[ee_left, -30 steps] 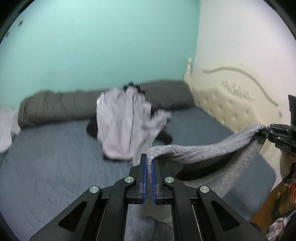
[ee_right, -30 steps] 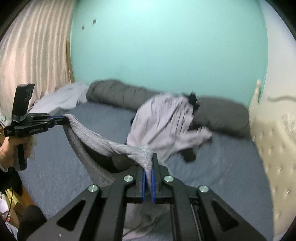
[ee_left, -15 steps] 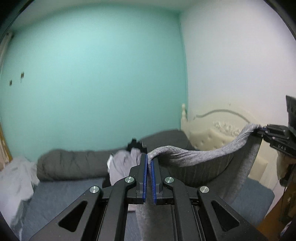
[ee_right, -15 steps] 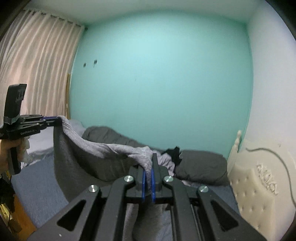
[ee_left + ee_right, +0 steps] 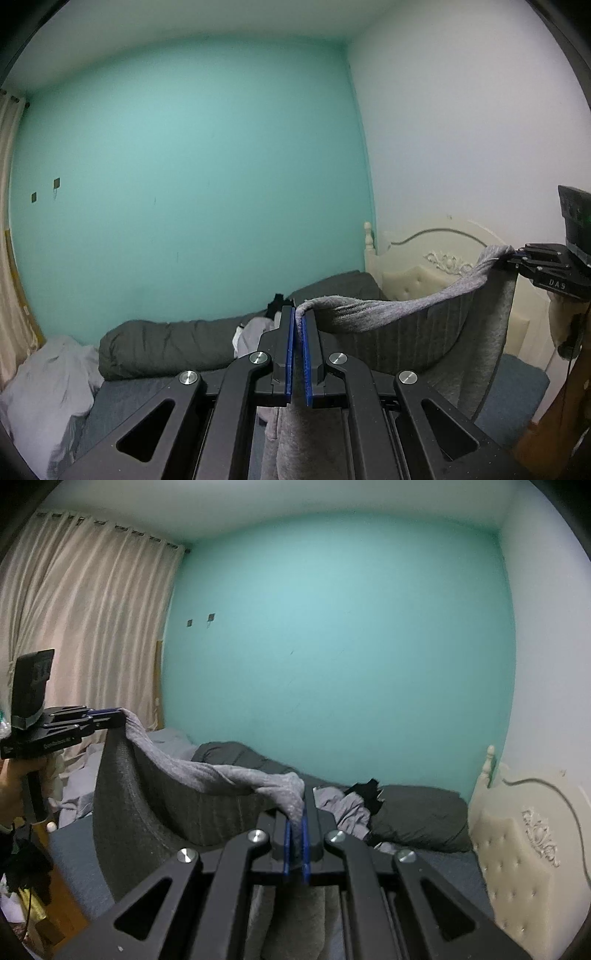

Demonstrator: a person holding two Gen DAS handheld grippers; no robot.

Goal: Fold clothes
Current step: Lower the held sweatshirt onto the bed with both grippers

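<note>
A grey knit garment [image 5: 424,332] hangs in the air between both grippers, its top edge sagging in the middle and its body draping down over the bed. My left gripper [image 5: 298,317] is shut on one top corner of the garment. My right gripper [image 5: 295,819] is shut on the other corner of the grey garment [image 5: 155,801]. In the left wrist view the right gripper [image 5: 515,254] shows at the far right, pinching the cloth. In the right wrist view the left gripper [image 5: 120,714] shows at the left, held by a hand [image 5: 11,786].
Below lies a bed with a blue-grey sheet [image 5: 70,853]. A dark grey rolled duvet [image 5: 166,347] lies along the teal wall, with a pale lilac garment [image 5: 343,805] and a black item [image 5: 365,788] on it. A cream headboard [image 5: 517,849] stands right, curtains [image 5: 74,627] left.
Both grippers have risen with the grey garment, lifting it off the bed; the views now tilt up to the walls and the cloth hangs higher and more spread.
</note>
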